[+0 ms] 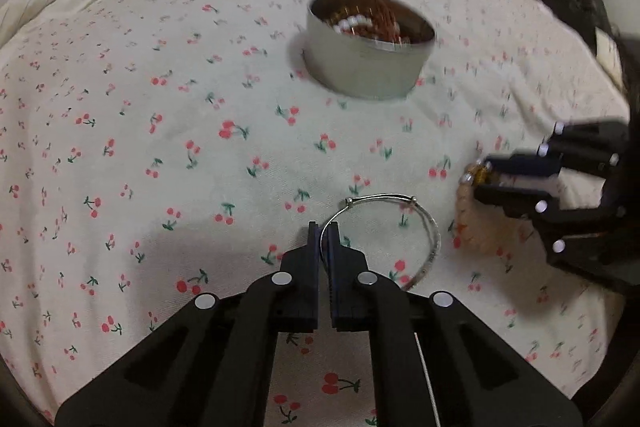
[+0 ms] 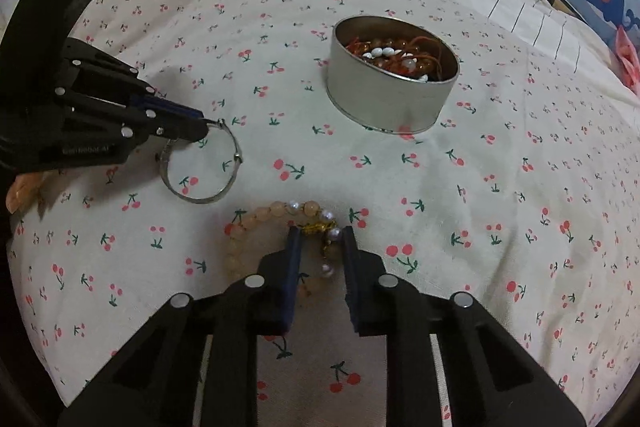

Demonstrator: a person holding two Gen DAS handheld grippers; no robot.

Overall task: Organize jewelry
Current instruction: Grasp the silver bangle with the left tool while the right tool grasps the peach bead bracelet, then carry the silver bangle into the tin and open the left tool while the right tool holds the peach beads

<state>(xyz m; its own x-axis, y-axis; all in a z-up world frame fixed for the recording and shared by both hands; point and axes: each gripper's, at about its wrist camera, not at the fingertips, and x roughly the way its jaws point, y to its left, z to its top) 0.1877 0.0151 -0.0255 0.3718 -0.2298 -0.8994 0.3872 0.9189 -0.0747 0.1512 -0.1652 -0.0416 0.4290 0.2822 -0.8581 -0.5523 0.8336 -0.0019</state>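
Two bracelets taken up for the tin

The silver bangle (image 1: 394, 227), on the bed (image 1: 160, 147), is pinched in the clenched left gripper (image 1: 323, 239); the beaded bracelet (image 2: 280, 213) lies between the right gripper's (image 2: 320, 239) parted jaws, to be closed at the clasp, then carried to the tin (image 2: 390, 99).

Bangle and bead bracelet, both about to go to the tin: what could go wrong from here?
1. The left gripper pinches the silver bangle only at its thin rim, so it may swing or slip out during the lift.
2. The right gripper is open around the bead bracelet near its gold charm; closing there may catch the dangling pearls, not the strand.
3. The tin already holds beads, and both grippers could crowd it.
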